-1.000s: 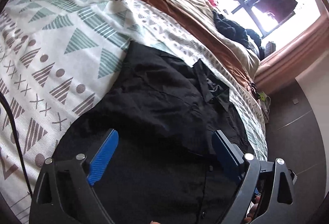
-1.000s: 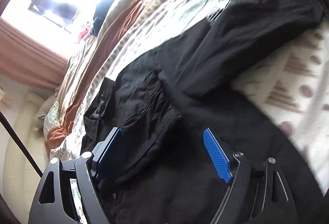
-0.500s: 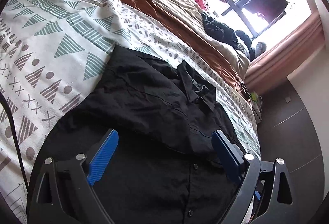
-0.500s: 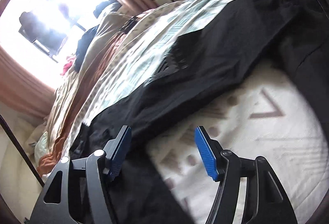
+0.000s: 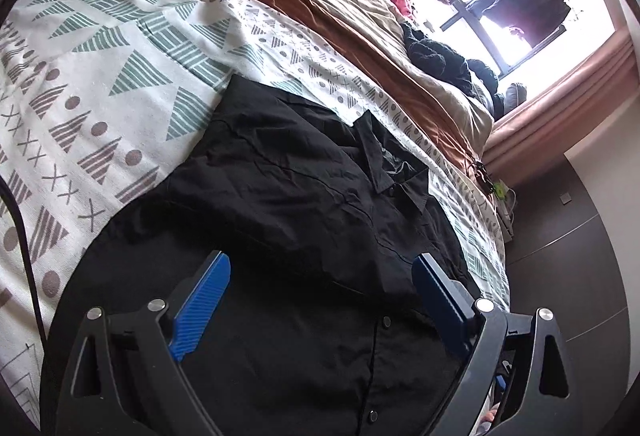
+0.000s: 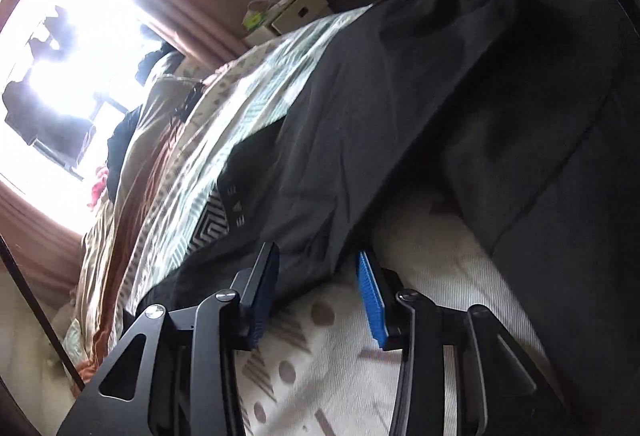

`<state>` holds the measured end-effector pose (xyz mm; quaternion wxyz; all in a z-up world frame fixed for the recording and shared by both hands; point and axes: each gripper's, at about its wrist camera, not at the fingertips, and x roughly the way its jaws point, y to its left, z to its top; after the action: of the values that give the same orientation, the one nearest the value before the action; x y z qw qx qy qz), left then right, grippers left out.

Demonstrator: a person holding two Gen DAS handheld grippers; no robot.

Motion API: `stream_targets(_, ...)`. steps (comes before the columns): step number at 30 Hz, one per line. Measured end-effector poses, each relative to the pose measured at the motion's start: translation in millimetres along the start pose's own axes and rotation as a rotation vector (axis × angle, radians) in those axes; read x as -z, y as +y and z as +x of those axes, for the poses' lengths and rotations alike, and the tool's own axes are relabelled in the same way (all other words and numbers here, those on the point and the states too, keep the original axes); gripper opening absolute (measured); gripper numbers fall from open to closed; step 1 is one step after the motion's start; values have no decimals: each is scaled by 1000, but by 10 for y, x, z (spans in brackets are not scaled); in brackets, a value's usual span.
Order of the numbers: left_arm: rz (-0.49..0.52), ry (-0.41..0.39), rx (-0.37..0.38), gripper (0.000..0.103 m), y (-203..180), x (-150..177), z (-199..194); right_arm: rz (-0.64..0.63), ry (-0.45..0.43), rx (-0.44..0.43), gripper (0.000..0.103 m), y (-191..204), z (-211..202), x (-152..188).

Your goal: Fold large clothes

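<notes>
Black shirt lies spread on the patterned bed cover, collar toward the window. Left claw hangs wide open above it, gripping nothing. Right claw has just been closing, a dark sleeve fold between its pads; actual pinch unclear.

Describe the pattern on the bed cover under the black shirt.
The bed cover is white with green and grey striped triangles, dots and crosses; clearest in the left wrist view.
</notes>
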<state>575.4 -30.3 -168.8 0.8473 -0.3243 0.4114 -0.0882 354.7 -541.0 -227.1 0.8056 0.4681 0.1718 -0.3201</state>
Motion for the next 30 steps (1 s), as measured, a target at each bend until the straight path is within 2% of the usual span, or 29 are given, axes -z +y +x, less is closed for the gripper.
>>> stream_targets(1,6,-1,-4,94,-11,2,0,0,-1,0,20,-16,43,4)
stream_targets(3,14,-6,-8,94,-25,-1,-13,-10,-16,-25,0,-17,35,52)
stream_targets(7,-2,-14,6,94,-10,-10,-59,-48,-92,-71,0,142,-225,115)
stream_targets(16,-36,-31,45,94,30,-43,-171,-164,-138,-268,0,862,-678,464)
stream_targets(23,-64,-33,80,94,66,-66,-231,-224,-108,-441,0,1503,-918,914)
stream_targets(30,-99,-31,104,94,167,-115,-305,-280,-27,-564,0,1909,-1048,1353)
